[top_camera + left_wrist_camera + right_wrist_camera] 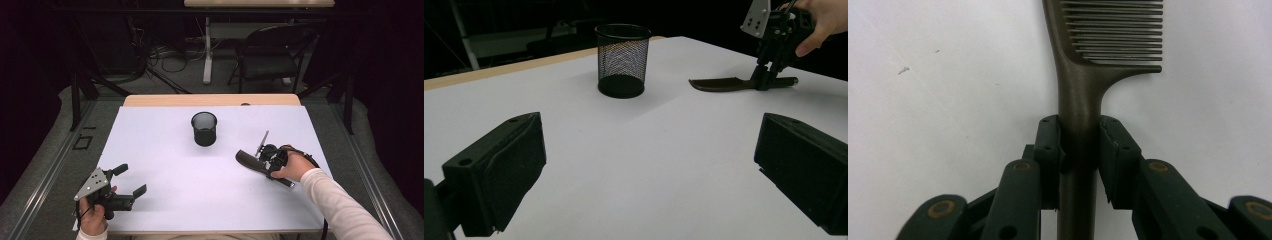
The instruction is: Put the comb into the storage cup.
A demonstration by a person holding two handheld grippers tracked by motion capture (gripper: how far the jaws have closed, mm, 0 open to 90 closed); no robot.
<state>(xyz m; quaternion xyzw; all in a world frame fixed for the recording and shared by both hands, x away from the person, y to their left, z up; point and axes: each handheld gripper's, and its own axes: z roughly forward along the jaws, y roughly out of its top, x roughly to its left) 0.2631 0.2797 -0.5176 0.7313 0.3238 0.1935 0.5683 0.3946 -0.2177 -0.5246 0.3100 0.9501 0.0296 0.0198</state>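
White desk [165, 150], mesh cup [204, 128] at 12 o'clock, right hand-held gripper [1079, 150] clenching brown comb [1083, 95], left hand-held gripper [131, 179] released at 8 o'clock.

Left gripper [131, 179] sitting low at the table's [210, 200] near-left corner, jaws spread wide, nothing between them. Left hand [95, 212] wrapping the body from below, grey plate on top tilting left. Right gripper [267, 161] hovering over the table's right side, pointing down at the surface, jaws pressing in on both sides of the comb's [1079, 100] handle. Right hand [292, 167] gripping from the right, white-sleeved forearm [340, 207] running in from the near-right corner.
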